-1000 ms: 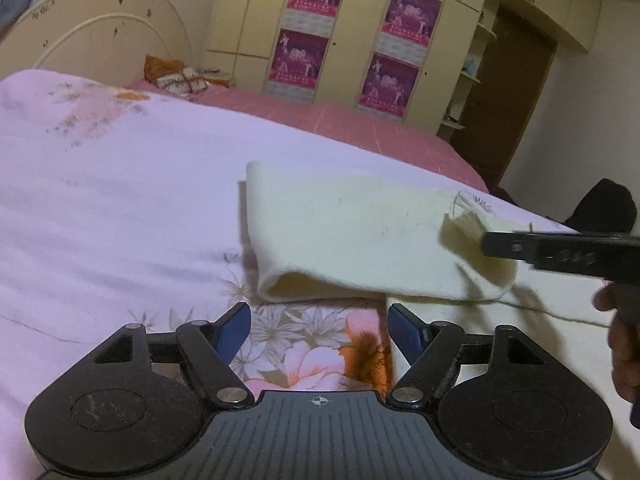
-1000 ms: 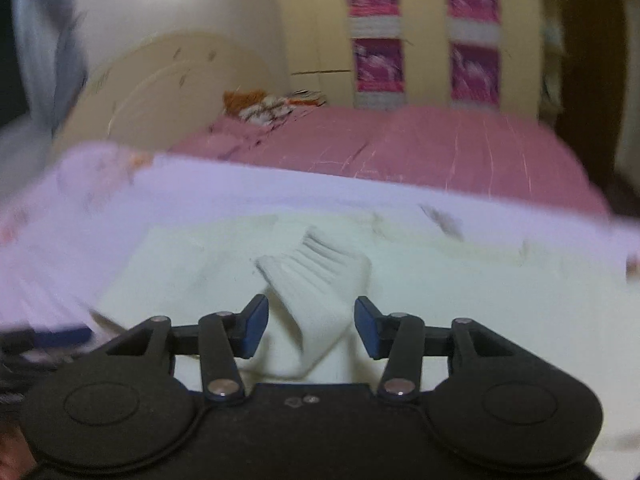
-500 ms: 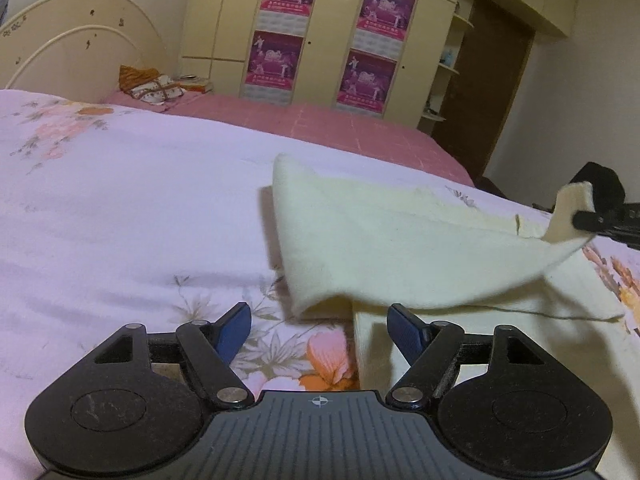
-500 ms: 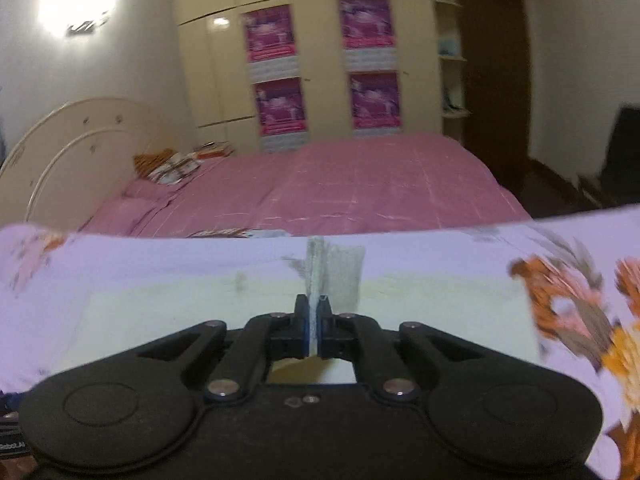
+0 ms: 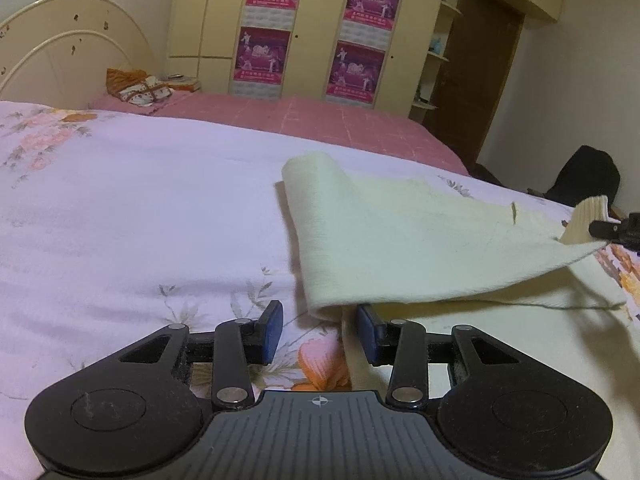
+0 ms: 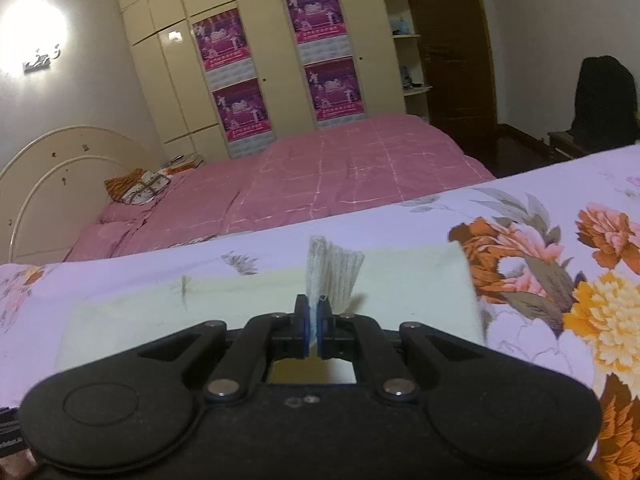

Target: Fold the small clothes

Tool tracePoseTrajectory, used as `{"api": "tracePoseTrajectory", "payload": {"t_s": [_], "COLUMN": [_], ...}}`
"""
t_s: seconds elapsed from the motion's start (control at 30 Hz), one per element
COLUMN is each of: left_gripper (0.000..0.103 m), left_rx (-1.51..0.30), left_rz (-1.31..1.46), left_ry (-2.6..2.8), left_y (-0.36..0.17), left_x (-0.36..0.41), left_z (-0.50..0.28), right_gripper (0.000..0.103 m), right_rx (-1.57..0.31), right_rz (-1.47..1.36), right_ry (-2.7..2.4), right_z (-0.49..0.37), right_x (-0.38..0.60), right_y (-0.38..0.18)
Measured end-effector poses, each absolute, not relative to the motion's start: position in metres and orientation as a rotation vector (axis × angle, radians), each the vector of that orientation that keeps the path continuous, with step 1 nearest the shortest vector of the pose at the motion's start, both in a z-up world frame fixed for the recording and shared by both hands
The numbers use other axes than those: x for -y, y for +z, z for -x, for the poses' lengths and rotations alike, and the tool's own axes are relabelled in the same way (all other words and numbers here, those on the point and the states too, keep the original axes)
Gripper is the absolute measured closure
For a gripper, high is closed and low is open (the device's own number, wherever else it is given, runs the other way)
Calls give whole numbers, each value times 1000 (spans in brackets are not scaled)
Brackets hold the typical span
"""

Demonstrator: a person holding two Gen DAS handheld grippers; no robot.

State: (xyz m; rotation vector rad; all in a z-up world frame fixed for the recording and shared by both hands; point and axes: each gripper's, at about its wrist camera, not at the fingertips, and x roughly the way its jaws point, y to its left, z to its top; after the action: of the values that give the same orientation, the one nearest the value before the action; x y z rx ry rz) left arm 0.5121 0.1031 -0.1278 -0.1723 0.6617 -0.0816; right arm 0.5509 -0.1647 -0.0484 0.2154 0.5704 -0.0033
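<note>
A cream knit garment (image 5: 400,240) lies folded over itself on the floral bedspread (image 5: 140,220). Its rounded fold edge sits just ahead of my left gripper (image 5: 320,330). The jaws there are closing, with the edge of the lower layer between the blue pads (image 5: 272,328), which are not pressing on it. At the right of the left wrist view my right gripper (image 5: 612,229) holds the garment's ribbed cuff (image 5: 592,214) lifted off the bed. In the right wrist view the right gripper (image 6: 314,320) is shut on that cuff (image 6: 334,276), above the cream garment (image 6: 240,308).
A second bed with a pink cover (image 5: 320,120) stands behind, with a cream headboard (image 5: 60,60) and a small pile of cloth (image 5: 136,88) at its head. Wardrobe doors with magenta posters (image 5: 264,52) line the back wall. A dark chair (image 6: 604,100) stands at the right.
The right gripper shut on the ribbed cuff and carried it rightward, drawing the top layer out and lifting it. The left jaws narrowed near the fold edge.
</note>
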Motion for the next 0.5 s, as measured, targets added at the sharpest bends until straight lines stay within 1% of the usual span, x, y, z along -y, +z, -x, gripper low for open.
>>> {"api": "tracePoseTrajectory", "payload": {"t_s": [0.5], "left_gripper": [63], "left_rx": [-671], "left_rz": [164], "left_ry": [-85], "left_y": [-127], "left_x": [-106], "left_z": [-510], "right_gripper": [99], "right_rx": [-593], "right_rz": [-233], "right_ry": [-65], "right_z": [-550], "right_x": [197], "right_y": [-57]}}
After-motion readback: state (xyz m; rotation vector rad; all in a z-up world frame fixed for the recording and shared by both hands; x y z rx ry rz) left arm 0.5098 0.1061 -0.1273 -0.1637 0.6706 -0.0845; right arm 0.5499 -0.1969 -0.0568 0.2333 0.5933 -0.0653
